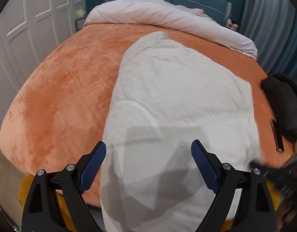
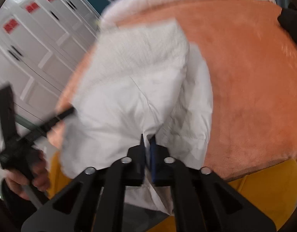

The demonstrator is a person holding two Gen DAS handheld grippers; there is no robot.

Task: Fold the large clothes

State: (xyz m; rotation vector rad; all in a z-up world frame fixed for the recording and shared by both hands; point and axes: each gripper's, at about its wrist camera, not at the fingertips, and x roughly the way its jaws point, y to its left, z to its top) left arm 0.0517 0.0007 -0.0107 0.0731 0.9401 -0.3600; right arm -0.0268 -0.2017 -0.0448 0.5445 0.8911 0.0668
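Right wrist view: your right tool (image 2: 147, 141) is clamped on a fold of the white garment (image 2: 133, 89).
Left wrist view: your left tool (image 1: 148, 154) stands wide apart above the garment's near end, gripping nothing.
Garment: spread on the orange bed (image 1: 61, 89), running toward 12 o'clock.
Black bundle (image 1: 281, 104): at 3 o'clock on the bed.

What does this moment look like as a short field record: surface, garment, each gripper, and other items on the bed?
surface: orange bed cover
garment: white padded garment, lying on the bed, lower end hanging over the near edge
left gripper: open above the garment, holding nothing
right gripper: shut on a fold of the garment
other: pale duvet bunched at far end; black item at bed edge
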